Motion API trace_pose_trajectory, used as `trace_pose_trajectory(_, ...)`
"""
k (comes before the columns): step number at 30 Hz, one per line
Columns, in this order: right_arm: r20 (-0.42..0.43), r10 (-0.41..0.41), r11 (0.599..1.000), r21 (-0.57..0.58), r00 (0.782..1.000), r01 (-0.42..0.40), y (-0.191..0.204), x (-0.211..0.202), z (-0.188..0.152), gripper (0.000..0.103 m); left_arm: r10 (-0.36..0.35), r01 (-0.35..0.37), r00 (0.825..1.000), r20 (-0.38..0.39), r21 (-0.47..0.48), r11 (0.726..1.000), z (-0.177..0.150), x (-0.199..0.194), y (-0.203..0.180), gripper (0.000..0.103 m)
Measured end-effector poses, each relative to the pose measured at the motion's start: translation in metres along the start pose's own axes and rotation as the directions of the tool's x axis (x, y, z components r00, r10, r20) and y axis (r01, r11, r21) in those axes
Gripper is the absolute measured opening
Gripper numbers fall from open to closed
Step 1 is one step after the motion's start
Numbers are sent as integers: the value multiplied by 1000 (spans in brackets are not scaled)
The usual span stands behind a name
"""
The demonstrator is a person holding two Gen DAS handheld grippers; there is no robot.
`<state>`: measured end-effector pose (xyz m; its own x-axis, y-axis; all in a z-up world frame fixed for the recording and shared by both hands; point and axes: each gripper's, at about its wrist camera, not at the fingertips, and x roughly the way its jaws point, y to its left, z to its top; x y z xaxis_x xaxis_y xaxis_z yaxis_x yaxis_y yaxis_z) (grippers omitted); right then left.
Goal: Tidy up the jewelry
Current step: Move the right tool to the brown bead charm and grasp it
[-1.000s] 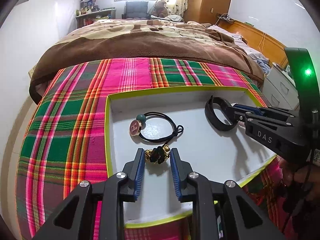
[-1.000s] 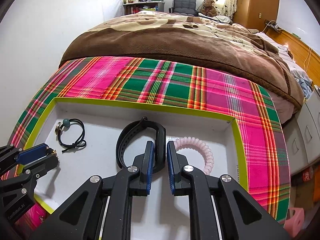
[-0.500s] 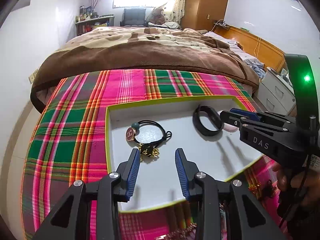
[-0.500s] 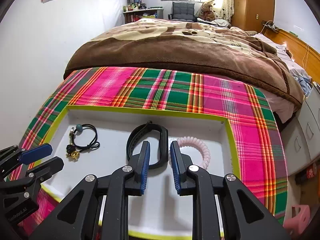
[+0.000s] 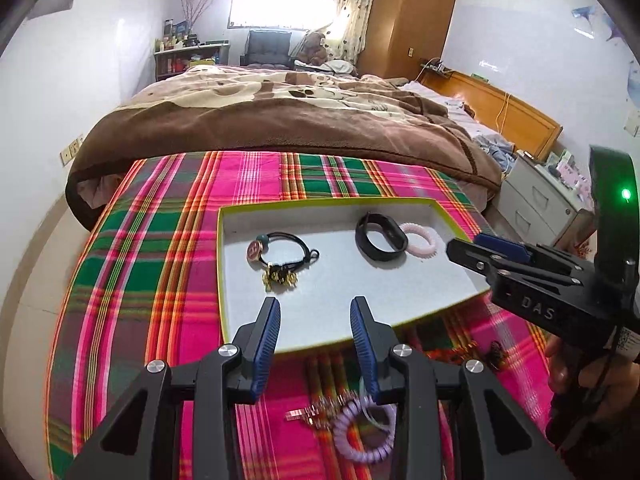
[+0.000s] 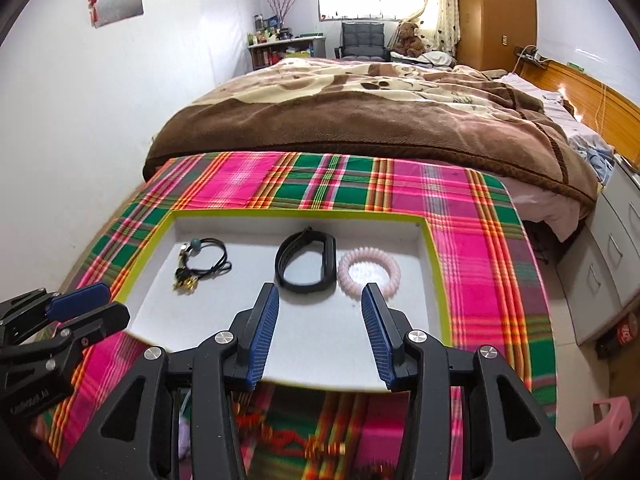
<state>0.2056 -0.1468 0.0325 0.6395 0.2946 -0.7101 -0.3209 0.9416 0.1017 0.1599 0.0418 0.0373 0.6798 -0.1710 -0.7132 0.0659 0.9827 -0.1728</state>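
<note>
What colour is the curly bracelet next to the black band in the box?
Pale pink. The curly bracelet shows best in the right wrist view, beside the black band.

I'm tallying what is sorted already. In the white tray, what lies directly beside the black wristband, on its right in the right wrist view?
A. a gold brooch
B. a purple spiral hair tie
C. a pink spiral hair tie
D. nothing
C: the pink spiral hair tie lies against the right side of the black wristband in the white tray.

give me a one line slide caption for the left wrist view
Open left gripper above the tray holding black hair tie, black band, pink coil; purple coil outside.
</note>
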Motion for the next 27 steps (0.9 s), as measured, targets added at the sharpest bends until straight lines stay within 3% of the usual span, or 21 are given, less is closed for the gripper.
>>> trace_pose_trajectory(18,-10,-37,997,74,999,37,-47,-49,-73,44,-67,62,996,-64,-84,995,-69,-22,8,36)
trace_pose_trajectory(27,-55,90,995,58,994,-86,-47,-30,-89,46,-59,48,994,-96,-108,993,-90,-23,9,36)
